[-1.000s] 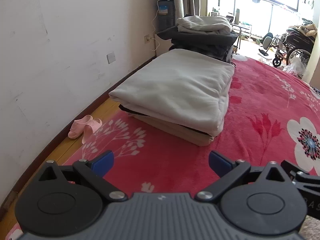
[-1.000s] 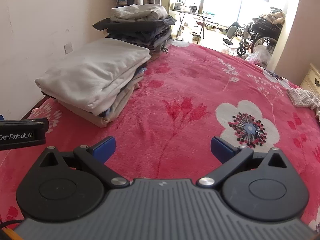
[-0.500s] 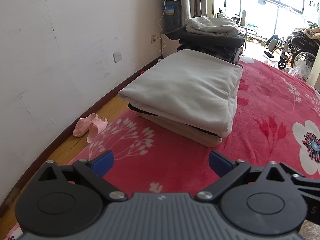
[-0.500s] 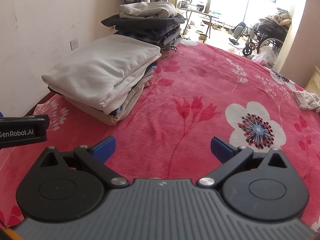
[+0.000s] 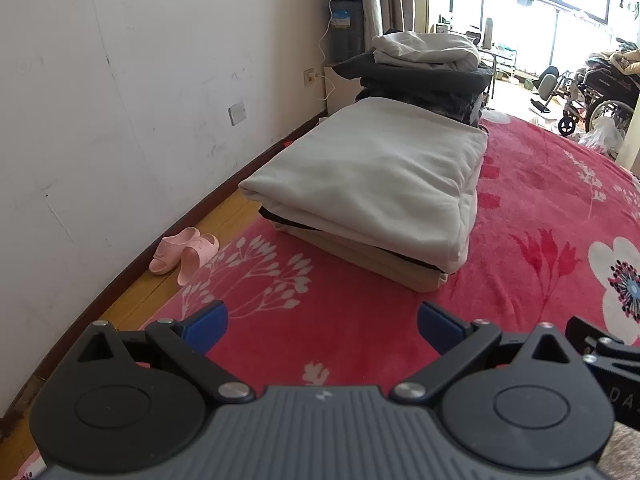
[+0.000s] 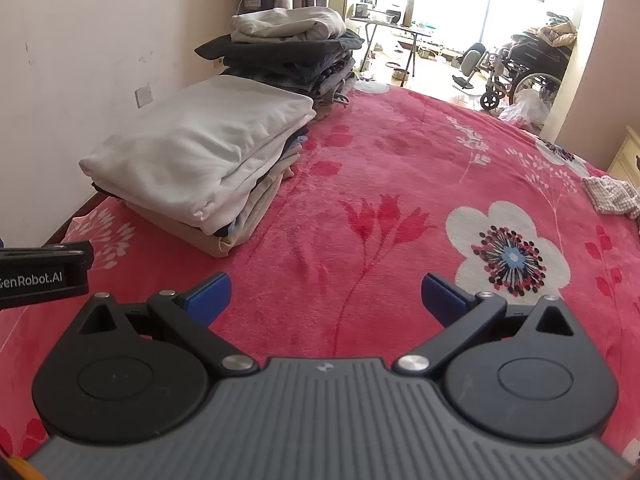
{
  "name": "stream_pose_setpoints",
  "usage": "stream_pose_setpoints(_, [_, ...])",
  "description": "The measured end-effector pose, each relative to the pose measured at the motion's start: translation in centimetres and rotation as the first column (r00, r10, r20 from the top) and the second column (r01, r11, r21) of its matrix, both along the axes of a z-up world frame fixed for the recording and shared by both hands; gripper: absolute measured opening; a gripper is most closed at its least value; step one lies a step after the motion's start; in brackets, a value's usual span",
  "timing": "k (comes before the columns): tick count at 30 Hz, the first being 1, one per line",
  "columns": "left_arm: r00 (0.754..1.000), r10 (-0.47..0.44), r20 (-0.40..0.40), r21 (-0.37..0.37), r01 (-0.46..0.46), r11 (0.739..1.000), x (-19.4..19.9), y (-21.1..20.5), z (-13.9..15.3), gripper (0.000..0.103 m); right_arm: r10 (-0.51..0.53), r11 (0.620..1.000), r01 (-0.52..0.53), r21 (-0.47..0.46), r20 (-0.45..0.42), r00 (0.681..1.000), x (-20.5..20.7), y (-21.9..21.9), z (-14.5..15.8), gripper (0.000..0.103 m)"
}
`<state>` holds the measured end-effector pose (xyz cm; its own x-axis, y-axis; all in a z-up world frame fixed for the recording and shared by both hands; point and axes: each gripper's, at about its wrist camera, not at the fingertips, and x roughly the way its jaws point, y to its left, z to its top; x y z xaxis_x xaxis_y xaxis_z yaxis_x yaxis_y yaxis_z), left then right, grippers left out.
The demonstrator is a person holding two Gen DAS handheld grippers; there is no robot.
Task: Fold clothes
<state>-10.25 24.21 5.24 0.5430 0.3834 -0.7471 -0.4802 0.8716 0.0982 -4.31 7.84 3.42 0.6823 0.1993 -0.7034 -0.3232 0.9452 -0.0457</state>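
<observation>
- Lying on the red flowered blanket [image 6: 380, 184], near its wall-side edge: a stack of folded clothes [image 5: 372, 196], seen also from the right wrist [image 6: 200, 160]. Top item is a pale grey-white folded piece; under it show a dark layer and a tan layer at the bottom.
- Second pile of folded clothes [image 5: 424, 72], just beyond the first and taller: dark garments with a crumpled off-white one on top. Seen too from the right wrist [image 6: 288, 48].
- Small checked cloth [image 6: 612, 196], loose and unfolded, on the blanket's far right side, well apart from both piles.
- Left gripper [image 5: 322, 322]: jaws spread wide, nothing between the blue fingertips [image 5: 206, 322], held above bare blanket short of the near stack. Part of its body shows at the left edge of the right wrist view.
- Right gripper [image 6: 326, 292]: jaws likewise spread wide and empty, over the blanket's middle, to the right of the near stack, with a large white flower print [image 6: 508, 248] ahead on its right.
- Pair of pink slippers [image 5: 184, 248] on the wooden floor [image 5: 132, 300], between the blanket edge and the white wall [image 5: 120, 100].
- Wheelchair [image 6: 524, 68] in the bright area past the bed's far end, near the window [image 5: 552, 20].
</observation>
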Motion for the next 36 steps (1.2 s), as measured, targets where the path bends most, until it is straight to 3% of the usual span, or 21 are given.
stream_pose_setpoints(18, [1.0,-0.021,0.007,0.047,0.02,0.999,0.02,-0.46,0.38,0.102,0.01,1.0,-0.01,0.0,-0.001,1.0,-0.25,0.07,-0.12,0.102])
stream_pose_setpoints(36, [1.0,-0.02,-0.005,0.047,0.02,0.999,0.02,-0.31,0.2,0.102,0.018,1.0,-0.018,-0.001,-0.002,1.0,-0.46,0.33,-0.21,0.102])
